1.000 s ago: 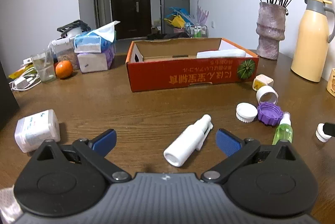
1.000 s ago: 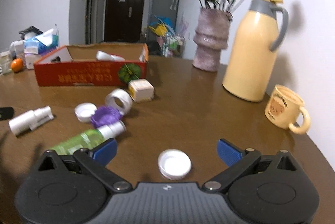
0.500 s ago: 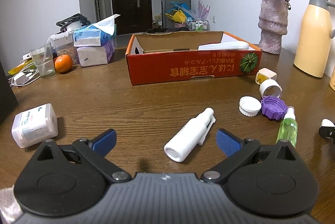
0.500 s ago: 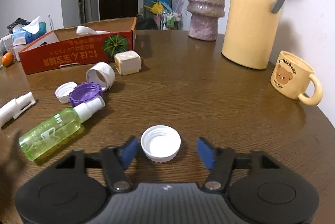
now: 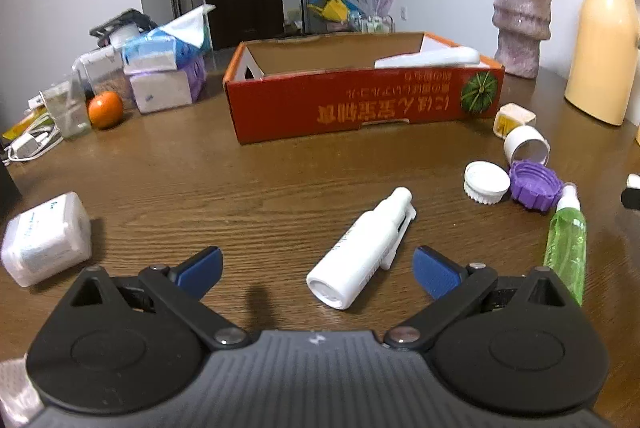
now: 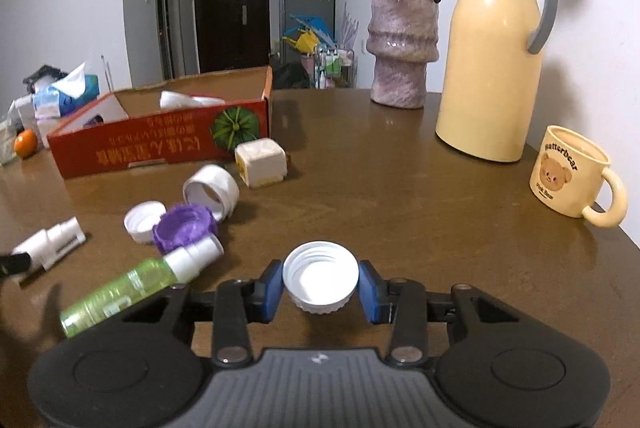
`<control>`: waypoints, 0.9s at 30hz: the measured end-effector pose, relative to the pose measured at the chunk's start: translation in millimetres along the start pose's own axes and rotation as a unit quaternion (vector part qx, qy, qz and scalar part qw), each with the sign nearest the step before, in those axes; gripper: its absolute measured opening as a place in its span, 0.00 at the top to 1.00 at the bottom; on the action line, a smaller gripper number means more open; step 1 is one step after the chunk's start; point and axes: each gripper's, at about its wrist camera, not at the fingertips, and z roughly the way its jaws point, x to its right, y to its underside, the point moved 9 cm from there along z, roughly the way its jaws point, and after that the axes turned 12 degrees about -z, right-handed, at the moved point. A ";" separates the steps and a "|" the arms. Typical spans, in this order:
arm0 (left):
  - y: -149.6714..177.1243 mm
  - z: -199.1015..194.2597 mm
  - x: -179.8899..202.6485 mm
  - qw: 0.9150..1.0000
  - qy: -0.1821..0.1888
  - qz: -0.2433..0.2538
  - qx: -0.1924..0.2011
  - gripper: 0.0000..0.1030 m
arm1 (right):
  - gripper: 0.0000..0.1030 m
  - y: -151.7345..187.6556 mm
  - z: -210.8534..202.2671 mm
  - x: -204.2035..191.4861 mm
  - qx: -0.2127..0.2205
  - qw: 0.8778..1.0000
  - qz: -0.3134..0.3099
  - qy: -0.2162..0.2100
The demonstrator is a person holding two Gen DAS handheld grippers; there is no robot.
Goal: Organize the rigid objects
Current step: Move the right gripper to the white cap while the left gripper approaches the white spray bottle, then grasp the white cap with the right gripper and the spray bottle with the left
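white cap pinched on the right, spray bottle between open fingers on the left

the right hand-held gripper [image 6: 320, 286] has its blue pads closed against both sides of a white threaded cap [image 6: 320, 282], open side up, just above the brown counter [image 6: 420, 196]. to its left a green spray bottle [image 6: 136, 286] lies on its side, its white nozzle touching a purple ribbed cap [image 6: 185, 227]. a small white cap [image 6: 141, 220] sits against the purple one, and a white ring cap [image 6: 211, 190] lies tipped just behind them. a cream cube-shaped container [image 6: 261, 163] stands near the corner of the red cardboard box [image 6: 160, 144], which holds a white item i cannot identify. further right stand a mauve vase [image 6: 402, 44], a yellow thermos jug [image 6: 492, 56] and a bear mug [image 6: 568, 172].

the left hand-held gripper [image 5: 316, 270] is spread wide, holding nothing. a white spray bottle [image 5: 362, 248] lies on its side between the fingers, closer to the right one, base towards the camera and touching neither pad. a white rectangular bottle [image 5: 46, 238] lies well off to the left. at the far left edge are tissue packs [image 5: 164, 68] and an orange [image 5: 105, 109].
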 end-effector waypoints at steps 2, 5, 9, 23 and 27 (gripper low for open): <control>-0.2 4.0 1.5 1.000 0.002 0.005 -0.002 0.00 | 0.62 -3.9 1.1 -4.7 0.006 1.000 0.002 -0.005; -1.1 8.1 4.9 1.000 0.002 0.018 0.001 0.00 | 0.62 -7.9 2.4 -12.5 0.014 1.000 0.003 -0.012; -0.4 15.7 12.7 0.999 0.003 0.039 -0.002 0.06 | 0.62 -9.4 3.2 -21.4 0.021 1.000 0.002 -0.020; 5.1 18.6 26.5 0.996 0.081 0.032 -0.024 0.70 | 0.62 -4.2 4.4 -23.8 0.029 0.999 0.010 -0.017; 3.5 13.0 26.9 0.995 0.090 0.026 -0.017 0.72 | 0.62 -4.4 4.2 -23.6 0.032 0.999 0.012 -0.016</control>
